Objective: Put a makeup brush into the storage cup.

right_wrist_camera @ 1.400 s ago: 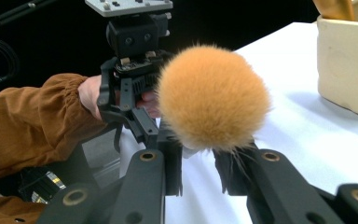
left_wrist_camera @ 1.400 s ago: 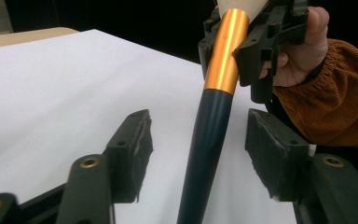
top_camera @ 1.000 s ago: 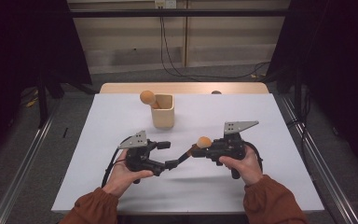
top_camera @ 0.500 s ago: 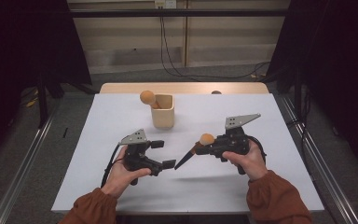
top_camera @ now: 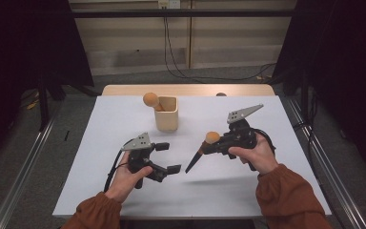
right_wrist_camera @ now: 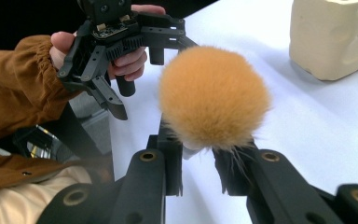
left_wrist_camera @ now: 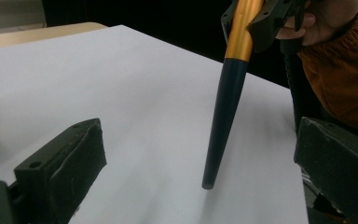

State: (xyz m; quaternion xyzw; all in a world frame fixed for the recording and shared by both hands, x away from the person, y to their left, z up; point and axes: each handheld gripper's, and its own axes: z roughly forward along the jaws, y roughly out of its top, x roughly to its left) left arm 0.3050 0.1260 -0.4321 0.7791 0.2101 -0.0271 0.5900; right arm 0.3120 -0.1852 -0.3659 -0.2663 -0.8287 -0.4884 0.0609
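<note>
A makeup brush with a fluffy orange head, gold collar and dark handle hangs tilted above the white table. My right gripper is shut on it just below the head, the jaws pinching the collar in the right gripper view. My left gripper rests low at the left; its jaws have just been opening and stand wide with nothing between them. The handle's tip floats just beyond them, touching neither.
A beige cup stands at the table's back middle, with a second orange-headed brush leaning out of it. The same cup appears at the top right of the right gripper view. A bare wooden strip runs along the far edge.
The left jaws opened and let go of the brush handle. The right gripper lifted the brush up and away to the right, tilting its handle tip off the left gripper.
</note>
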